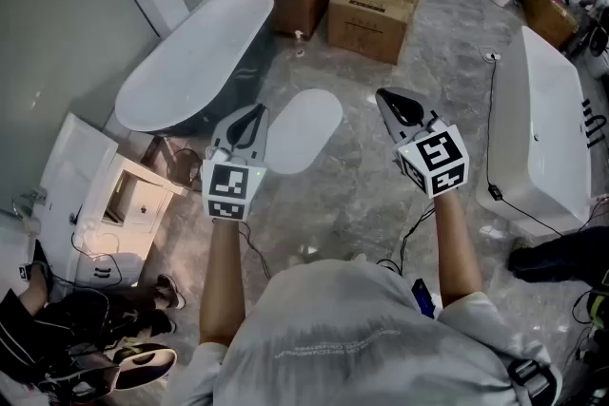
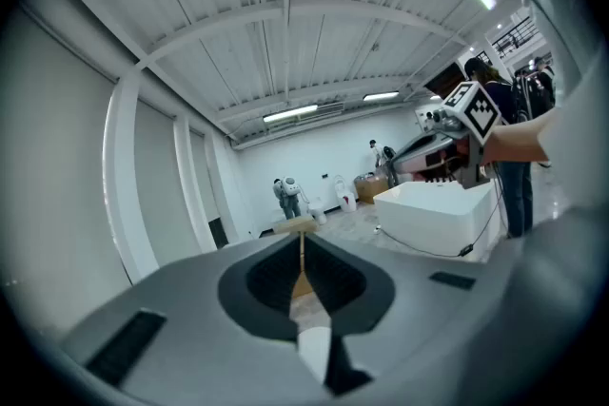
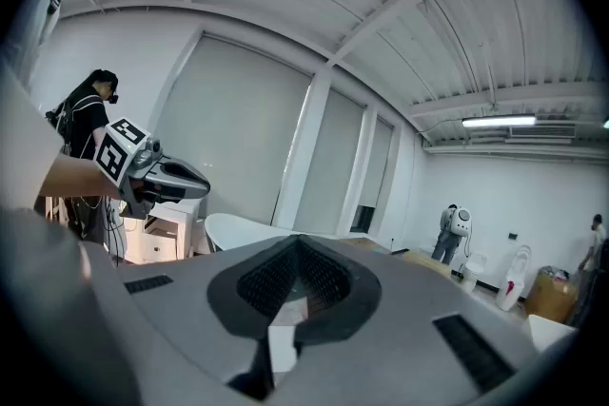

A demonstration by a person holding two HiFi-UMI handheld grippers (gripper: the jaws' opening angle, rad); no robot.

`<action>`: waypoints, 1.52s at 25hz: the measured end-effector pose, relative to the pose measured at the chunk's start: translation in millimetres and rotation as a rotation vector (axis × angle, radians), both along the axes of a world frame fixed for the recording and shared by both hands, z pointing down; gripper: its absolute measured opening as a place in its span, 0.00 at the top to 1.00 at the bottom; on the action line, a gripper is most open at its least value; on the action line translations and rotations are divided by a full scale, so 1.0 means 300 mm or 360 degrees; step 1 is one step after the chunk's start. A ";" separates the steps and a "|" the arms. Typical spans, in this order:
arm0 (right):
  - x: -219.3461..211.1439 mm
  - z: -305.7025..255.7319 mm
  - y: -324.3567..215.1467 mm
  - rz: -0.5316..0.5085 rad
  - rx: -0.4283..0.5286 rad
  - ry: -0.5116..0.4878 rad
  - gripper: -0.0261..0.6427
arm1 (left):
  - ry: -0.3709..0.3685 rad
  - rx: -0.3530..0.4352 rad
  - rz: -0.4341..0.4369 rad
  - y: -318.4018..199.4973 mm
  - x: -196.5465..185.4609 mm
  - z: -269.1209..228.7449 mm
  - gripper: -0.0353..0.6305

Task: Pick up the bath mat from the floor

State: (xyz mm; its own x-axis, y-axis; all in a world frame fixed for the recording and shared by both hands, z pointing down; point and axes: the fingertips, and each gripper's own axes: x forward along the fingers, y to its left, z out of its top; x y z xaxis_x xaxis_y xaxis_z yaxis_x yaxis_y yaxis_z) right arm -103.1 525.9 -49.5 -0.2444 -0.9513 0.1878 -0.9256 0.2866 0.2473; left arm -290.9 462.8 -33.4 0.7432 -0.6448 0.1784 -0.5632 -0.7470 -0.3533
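- Bath mat (image 1: 303, 130): white oval, lying flat on the grey marbled floor (image 1: 366, 190), straight ahead of the person. It sits just right of the freestanding bathtub (image 1: 190, 62), with the cardboard boxes (image 1: 371, 0) well beyond its far end.
- Left gripper (image 1: 249, 121): jaws together, nothing between them. Held up off the floor; in the head view its tip overlaps the mat's left edge, but it is above the mat, not touching it.
- Right gripper (image 1: 398, 105): jaws together, empty. It is also held up, off the mat's right side.
- Both gripper views look out across the room rather than at the floor, so neither shows the mat.
- Handling, as a judgement: the mat looks thin, soft and light. It should fold and droop once lifted, and it is unlikely to break. It may slide on the smooth floor if nudged sideways.
- Where to hold: the near rounded edge or a long side. A jaw has to get under the rim and pinch it. Taking opposite edges with both grippers would limit sagging.
- Pickup not started: the jaws must part and come down first.
- A cable (image 1: 419, 223) trails on the floor near the person, clear of the mat.
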 end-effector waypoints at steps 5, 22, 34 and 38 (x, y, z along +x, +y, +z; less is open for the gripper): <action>0.058 0.001 -0.002 0.0019 0.0024 -0.0039 0.94 | -0.0033 -0.0002 -0.0005 0.016 0.044 0.017 0.92; 0.360 0.085 0.095 -0.0095 -0.0010 -0.0120 0.94 | -0.0049 -0.0097 -0.0131 0.142 0.289 0.093 0.92; 0.525 0.081 0.094 -0.0079 0.0012 -0.0217 0.94 | -0.0069 -0.0076 -0.0090 0.097 0.482 0.070 0.92; 0.543 0.103 0.044 -0.0086 -0.0020 -0.0122 0.94 | -0.0054 -0.0094 -0.0044 0.041 0.531 0.093 0.92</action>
State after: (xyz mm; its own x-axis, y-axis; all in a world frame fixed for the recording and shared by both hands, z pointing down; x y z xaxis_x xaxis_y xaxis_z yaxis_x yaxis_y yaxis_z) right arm 59.7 539.2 -18.5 -0.3094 -0.9340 0.1786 -0.9247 0.3393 0.1725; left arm -131.7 475.1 -5.6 0.7180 -0.6527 0.2418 -0.5726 -0.7513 -0.3281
